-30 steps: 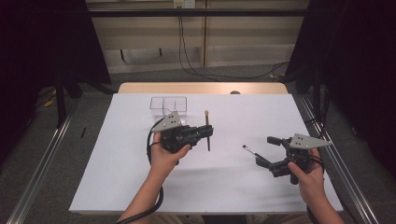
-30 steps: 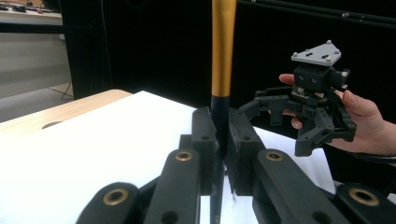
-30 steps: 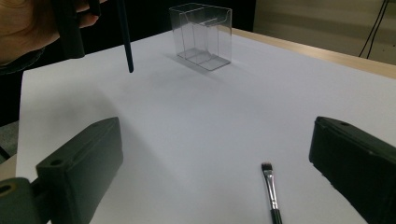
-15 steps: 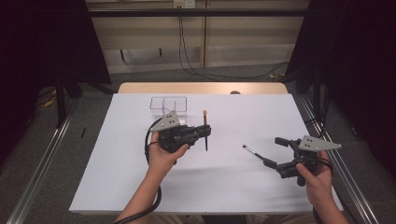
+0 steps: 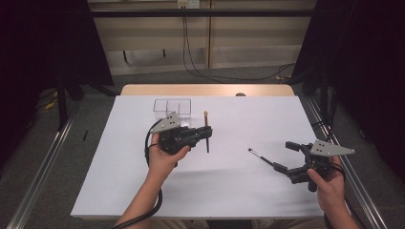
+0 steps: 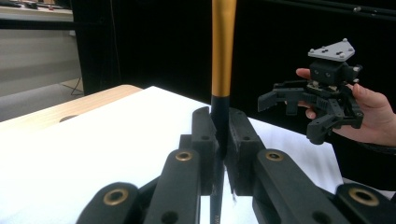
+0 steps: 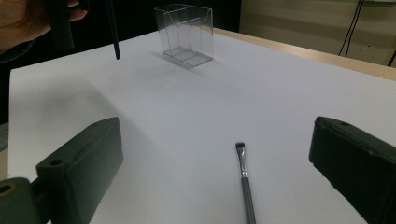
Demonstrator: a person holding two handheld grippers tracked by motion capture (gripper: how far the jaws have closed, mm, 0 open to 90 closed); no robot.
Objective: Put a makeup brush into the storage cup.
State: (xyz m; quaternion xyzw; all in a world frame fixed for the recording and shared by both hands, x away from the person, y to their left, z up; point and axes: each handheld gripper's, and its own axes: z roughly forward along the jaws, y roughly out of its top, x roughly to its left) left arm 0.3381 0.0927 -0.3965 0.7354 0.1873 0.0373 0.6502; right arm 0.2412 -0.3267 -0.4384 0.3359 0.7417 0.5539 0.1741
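Note:
My left gripper (image 5: 208, 133) is shut on a thin black brush (image 5: 206, 125) with a golden upper part, held above the white table (image 5: 229, 191). In the left gripper view the jaws (image 6: 219, 122) clamp the dark stem just under the gold section (image 6: 223, 46). A second small brush (image 5: 261, 158) with a dark handle lies flat on the table at the right. My right gripper (image 5: 284, 155) stands open just right of it. In the right gripper view that brush (image 7: 245, 179) lies between the wide jaws (image 7: 217, 170), untouched.
A clear plastic box (image 5: 173, 106) with compartments stands at the back of the table, left of centre; the right gripper view shows the box (image 7: 184, 35) too. Metal rails run along both sides of the table. Cables hang at the rear wall.
My right gripper has drawn back slightly to the right, away from the small brush on the table. The left gripper with its brush has barely shifted.

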